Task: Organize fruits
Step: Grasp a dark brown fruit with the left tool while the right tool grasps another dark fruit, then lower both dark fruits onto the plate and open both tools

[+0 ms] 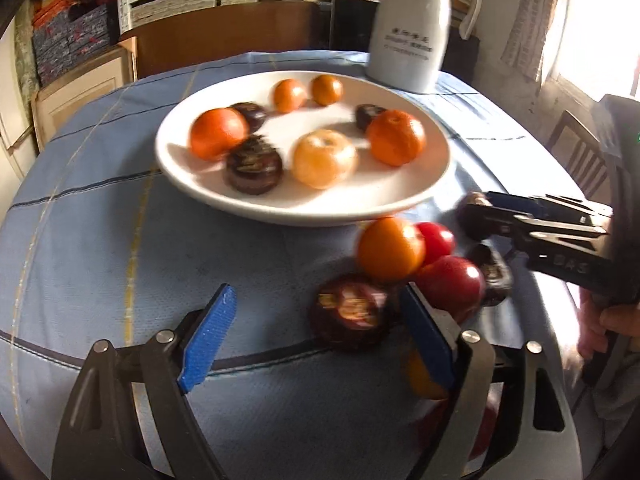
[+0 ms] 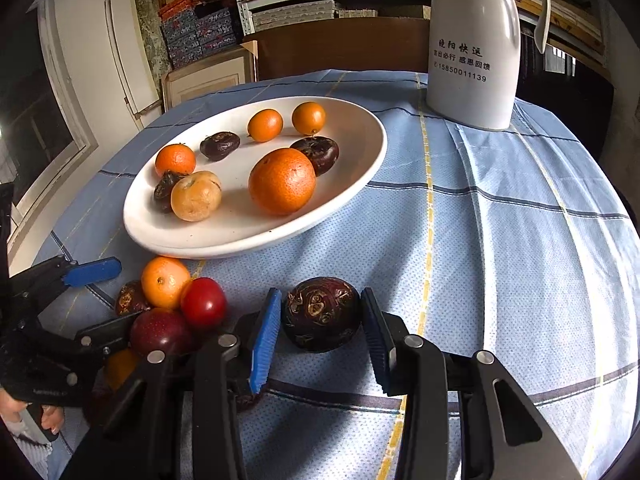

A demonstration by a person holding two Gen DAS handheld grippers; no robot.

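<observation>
Blue checked cloth point(image 2: 500, 240) covers the bench. Nearest, the right hand-held gripper point(image 2: 320, 334) clamps a dark round fruit point(image 2: 322, 314), which could roll free if loosened. The left hand-held gripper point(image 1: 316, 338), open, nears a loose pile point(image 1: 420, 264) and could scatter it. Beyond, the white plate point(image 2: 348, 184) holds fruit; behind, a white jug point(image 2: 472, 40) and shelves.

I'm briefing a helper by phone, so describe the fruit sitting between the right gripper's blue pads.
Start at the wide white ceramic plate on the blue checked tablecloth; just in front of its near rim the right gripper is shut on a round dark brown water chestnut. It sits apart from the orange-and-red pile, scarred with tan rings.
</observation>
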